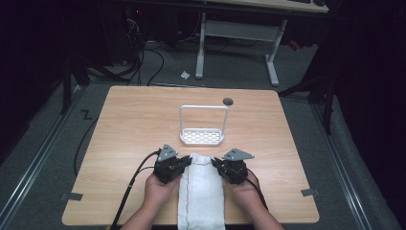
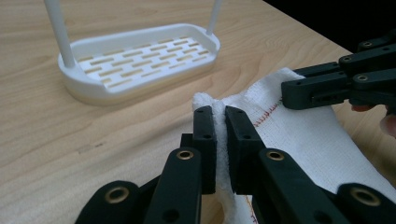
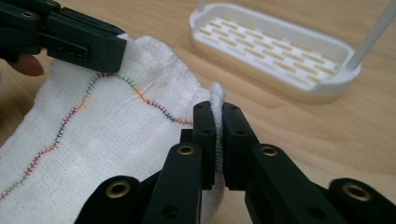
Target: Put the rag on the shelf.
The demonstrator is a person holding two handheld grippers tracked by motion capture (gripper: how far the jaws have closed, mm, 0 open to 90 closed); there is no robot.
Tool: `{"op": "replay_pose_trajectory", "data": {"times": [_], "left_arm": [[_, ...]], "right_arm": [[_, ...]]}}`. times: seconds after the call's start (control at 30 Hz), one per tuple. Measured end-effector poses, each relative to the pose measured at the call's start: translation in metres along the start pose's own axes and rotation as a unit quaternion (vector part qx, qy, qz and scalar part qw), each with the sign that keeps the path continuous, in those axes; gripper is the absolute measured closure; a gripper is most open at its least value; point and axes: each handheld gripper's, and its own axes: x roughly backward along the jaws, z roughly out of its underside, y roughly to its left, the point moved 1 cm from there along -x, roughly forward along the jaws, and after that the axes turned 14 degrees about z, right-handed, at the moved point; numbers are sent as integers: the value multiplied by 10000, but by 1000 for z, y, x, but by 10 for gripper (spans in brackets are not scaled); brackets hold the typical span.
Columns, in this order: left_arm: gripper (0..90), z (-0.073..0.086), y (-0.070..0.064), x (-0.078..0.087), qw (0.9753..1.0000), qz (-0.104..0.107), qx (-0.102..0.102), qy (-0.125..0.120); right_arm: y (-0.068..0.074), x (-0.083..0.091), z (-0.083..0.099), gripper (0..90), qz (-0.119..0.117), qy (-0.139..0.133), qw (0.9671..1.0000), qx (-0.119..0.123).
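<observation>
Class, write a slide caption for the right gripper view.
Right tongs pinch a white cloth's corner beside a slotted white tray.

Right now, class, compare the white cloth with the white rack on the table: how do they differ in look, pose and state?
The cloth is soft woven fabric with a coloured stitched line; the rack is rigid, with a slotted base and a tall hoop handle.
The cloth lies flat and hangs over the near table edge; the rack stands upright farther back.
The cloth is pinched at its far corners by the left gripper and the right gripper; the rack stands untouched.
Both are white.
</observation>
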Motion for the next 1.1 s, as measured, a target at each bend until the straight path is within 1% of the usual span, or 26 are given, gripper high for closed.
{"op": "replay_pose_trajectory", "data": {"times": [0.03,0.07,0.17,0.27,0.37,0.43,0.47,0.5,0.53,0.6,0.7,0.73,0.87,1.03,1.1], "left_arm": [[834,-3,0,1,10000,-6,-15,-19],[834,-6,-1,1,10000,-9,-41,-52],[834,-15,-3,3,9997,-88,-198,-117],[835,-25,-5,6,9993,-134,-248,-234],[834,-37,-5,12,9991,-40,-241,-348],[834,-45,-6,16,9985,-34,-246,-484],[834,-50,-7,19,9982,-31,-272,-525],[834,-53,-8,21,9979,-75,-323,-548],[834,-57,-10,23,9974,-126,-389,-599],[833,-66,-13,27,9962,-191,-442,-729],[834,-78,-16,32,9944,-214,-532,-891],[834,-82,-18,34,9938,-240,-602,-902],[834,-98,-22,41,9910,-294,-766,-1056],[834,-115,-26,48,9876,-343,-914,-1226],[834,-122,-27,51,9858,-365,-1021,-1285]], "right_arm": [[-2,2,-3,861,12,-78,10000,-3],[-3,3,-6,860,1,-124,9999,-68],[-8,8,-16,859,-2,-266,9995,-185],[-12,13,-27,859,101,-446,9989,-132],[-15,19,-39,860,116,-601,9980,-181],[-17,25,-47,861,138,-725,9971,-190],[-17,27,-51,861,151,-780,9967,-181],[-18,30,-56,861,173,-861,9960,-167],[-18,32,-59,861,189,-919,9955,-153],[-18,38,-67,862,235,-1052,9941,-143],[-17,45,-79,861,265,-1243,9918,-119],[-17,47,-83,862,275,-1307,9910,-125],[-17,55,-97,861,302,-1524,9878,-105],[-19,64,-115,861,284,-1758,9839,-131],[-19,67,-122,861,311,-1838,9824,-115]]}}
